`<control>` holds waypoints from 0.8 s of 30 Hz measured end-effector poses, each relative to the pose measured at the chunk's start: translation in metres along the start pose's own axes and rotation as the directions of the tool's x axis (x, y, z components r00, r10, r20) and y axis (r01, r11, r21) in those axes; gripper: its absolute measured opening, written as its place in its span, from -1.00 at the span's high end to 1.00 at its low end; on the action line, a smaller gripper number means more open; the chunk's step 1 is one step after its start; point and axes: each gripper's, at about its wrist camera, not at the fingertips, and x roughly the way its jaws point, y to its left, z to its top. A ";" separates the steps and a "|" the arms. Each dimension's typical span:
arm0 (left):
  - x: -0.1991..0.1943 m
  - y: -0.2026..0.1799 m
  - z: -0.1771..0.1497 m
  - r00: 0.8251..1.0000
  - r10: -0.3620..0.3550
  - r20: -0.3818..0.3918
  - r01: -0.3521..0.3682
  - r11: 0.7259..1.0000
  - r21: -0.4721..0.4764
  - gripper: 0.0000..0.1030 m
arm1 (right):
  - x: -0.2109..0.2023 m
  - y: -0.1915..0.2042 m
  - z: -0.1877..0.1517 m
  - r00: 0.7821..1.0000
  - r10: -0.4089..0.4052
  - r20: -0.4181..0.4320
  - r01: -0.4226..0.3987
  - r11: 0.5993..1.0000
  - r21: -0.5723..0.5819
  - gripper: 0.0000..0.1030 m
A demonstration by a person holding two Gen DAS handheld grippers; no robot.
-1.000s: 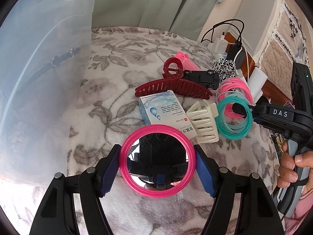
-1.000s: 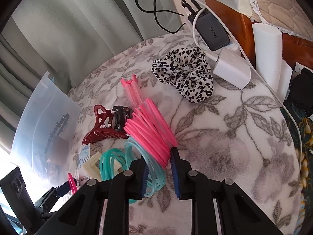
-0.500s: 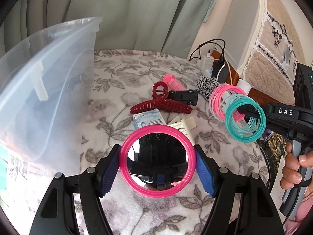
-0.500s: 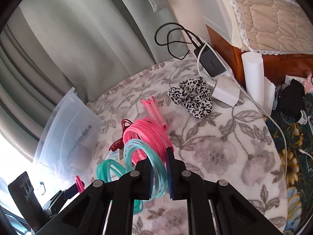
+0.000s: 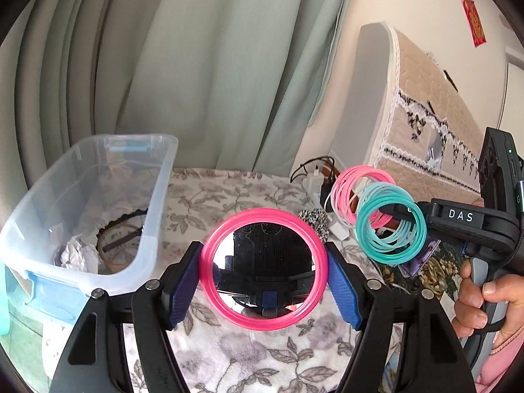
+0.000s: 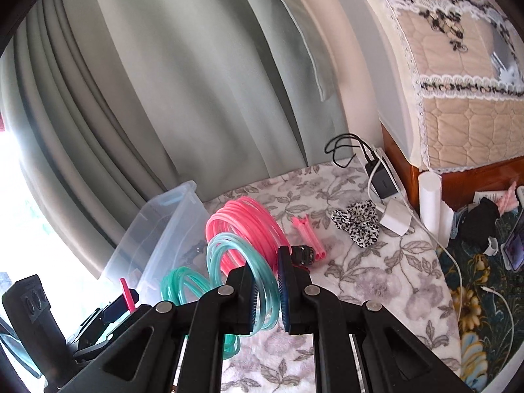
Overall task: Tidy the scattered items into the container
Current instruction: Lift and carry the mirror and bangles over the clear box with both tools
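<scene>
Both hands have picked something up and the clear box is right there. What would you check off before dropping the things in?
1. Round mirror clamped between the left gripper pads: ok.
2. Teal rings pinched in the right gripper: ok.
3. Pink rings hanging linked to the teal ones: ok.
4. Clear box open on top, no lid: ok.
5. Room inside beside the headband and crumpled paper: ok.
6. Either load already over the box: not ok.
</scene>
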 end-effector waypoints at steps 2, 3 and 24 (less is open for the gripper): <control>-0.016 0.003 0.007 0.999 0.003 0.044 -0.003 1.000 -0.004 -0.43 | -0.009 0.015 0.003 1.000 0.020 0.024 -0.020 0.999 -0.026 0.76; -0.023 0.005 0.010 0.998 0.008 0.065 -0.007 1.000 -0.007 -0.43 | -0.013 0.022 0.004 0.999 0.034 0.033 -0.032 0.999 -0.037 0.76; -0.093 0.088 0.027 0.949 0.169 0.267 -0.117 0.973 -0.201 -0.43 | 0.003 0.153 0.003 0.976 0.215 -0.018 -0.213 0.946 -0.243 0.76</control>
